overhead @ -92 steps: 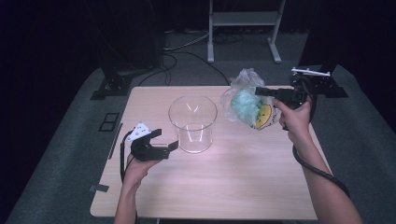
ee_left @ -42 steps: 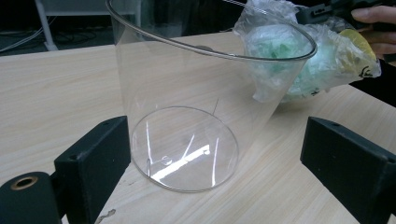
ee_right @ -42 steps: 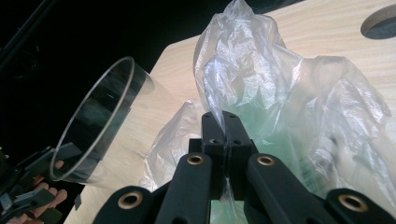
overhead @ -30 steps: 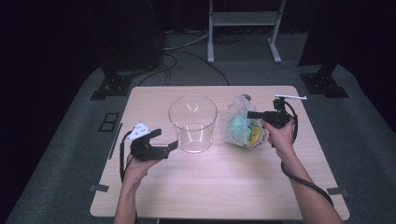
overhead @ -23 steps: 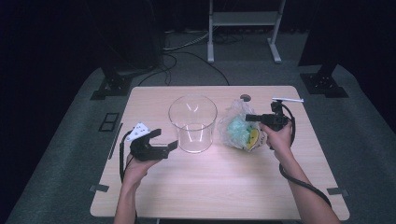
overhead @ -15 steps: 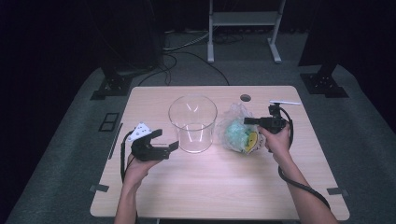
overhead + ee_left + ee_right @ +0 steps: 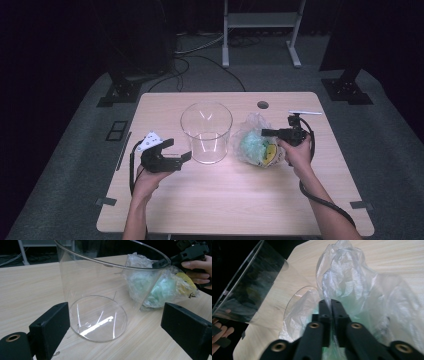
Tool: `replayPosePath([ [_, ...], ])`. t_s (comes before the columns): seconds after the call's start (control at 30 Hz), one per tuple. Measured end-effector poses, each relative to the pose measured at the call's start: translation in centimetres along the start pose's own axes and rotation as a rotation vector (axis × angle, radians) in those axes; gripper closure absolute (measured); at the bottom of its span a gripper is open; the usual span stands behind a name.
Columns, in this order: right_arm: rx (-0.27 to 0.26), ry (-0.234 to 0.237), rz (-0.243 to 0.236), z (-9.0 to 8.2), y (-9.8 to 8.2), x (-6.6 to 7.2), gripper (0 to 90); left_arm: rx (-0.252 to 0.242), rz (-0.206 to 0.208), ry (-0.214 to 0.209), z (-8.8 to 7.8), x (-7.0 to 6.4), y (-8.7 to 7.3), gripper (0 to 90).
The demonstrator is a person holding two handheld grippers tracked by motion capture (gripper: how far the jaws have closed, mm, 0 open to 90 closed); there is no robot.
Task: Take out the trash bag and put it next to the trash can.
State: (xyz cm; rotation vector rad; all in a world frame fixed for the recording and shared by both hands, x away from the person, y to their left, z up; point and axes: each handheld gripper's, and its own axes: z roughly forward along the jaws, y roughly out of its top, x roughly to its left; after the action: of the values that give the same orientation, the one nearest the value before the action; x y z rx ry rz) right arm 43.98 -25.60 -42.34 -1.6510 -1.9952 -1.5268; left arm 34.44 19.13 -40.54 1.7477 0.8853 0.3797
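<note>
Right gripper (image 7: 331, 305) clenched on the plastic bag (image 7: 256, 145) beside the clear cylinder (image 7: 206, 131), likely for loading; left gripper (image 7: 120, 327) released, 2 jaws flanking its base.

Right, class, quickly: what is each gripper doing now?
Left gripper: open, holding nothing, facing the clear container.
Right gripper: shut on the plastic bag.

No readable text, labels, brands or numbers anywhere; nothing legible on the crinkled clear plastic bag (image 7: 257, 145) either.
</note>
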Motion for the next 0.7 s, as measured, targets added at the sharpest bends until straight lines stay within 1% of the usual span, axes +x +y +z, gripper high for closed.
replayPosePath([
  [0.1, -0.008, 0.000, -0.015, -0.2, 0.1, 0.2, 69.7, 0.002, 0.001, -0.001, 0.0, 0.0, 0.0, 7.5],
  [0.17, -0.021, 0.008, -0.025, -0.5, 0.1, 0.3, 63.6, 0.003, 0.003, -0.001, 0.1, -0.1, 0.0, 7.5],
  [0.27, -0.039, 0.005, -0.042, -1.0, 0.3, 0.4, 54.7, 0.003, 0.001, -0.002, 0.0, -0.1, 0.0, 7.5],
  [0.33, -0.050, 0.006, -0.049, -1.3, 0.4, 0.4, 51.5, 0.004, 0.003, -0.001, 0.0, 0.0, 0.0, 7.5],
  [0.47, -0.059, -0.016, -0.067, -1.9, 0.6, 0.3, 45.1, -0.002, 0.001, -0.002, 0.0, -0.1, 0.0, 7.5],
  [0.57, -0.066, -0.027, -0.073, -2.4, 0.7, 0.2, 42.8, 0.007, 0.003, -0.002, 0.1, -0.1, 0.0, 7.5],
  [0.7, -0.088, -0.045, -0.086, -3.2, 1.0, 0.2, 40.4, 0.008, 0.004, -0.003, 0.1, -0.1, 0.0, 7.5],
])
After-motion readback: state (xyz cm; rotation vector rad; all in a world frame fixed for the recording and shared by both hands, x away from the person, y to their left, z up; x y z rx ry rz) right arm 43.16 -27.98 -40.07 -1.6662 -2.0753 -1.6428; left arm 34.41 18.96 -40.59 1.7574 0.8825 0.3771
